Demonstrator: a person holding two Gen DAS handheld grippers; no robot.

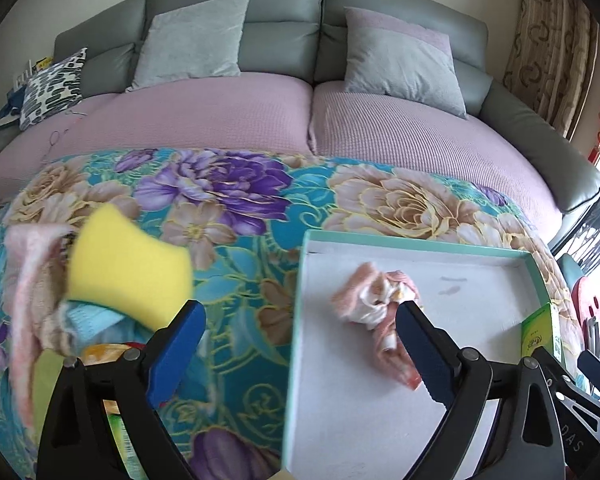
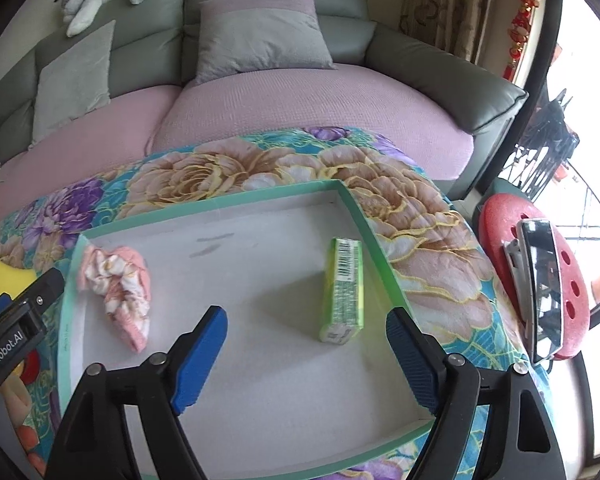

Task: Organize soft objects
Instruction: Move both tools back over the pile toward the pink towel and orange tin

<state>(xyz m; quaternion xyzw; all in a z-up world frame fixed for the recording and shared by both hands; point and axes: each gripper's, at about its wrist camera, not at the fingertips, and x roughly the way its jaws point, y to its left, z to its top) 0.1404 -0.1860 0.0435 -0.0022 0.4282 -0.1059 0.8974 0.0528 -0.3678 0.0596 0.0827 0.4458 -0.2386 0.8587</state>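
While both grippers stand wide and empty over the tray (image 2: 204, 210), the sponge (image 1: 130, 264) lies outside it on the flowered cloth (image 1: 236, 216), up and left of the left gripper (image 1: 300, 344), on a heap of pink rags (image 1: 32, 288). The left hand is plainly nearer. The sock (image 2: 118, 284) and green pack (image 2: 344, 288) already lie in the tray, under the right gripper (image 2: 308, 356).
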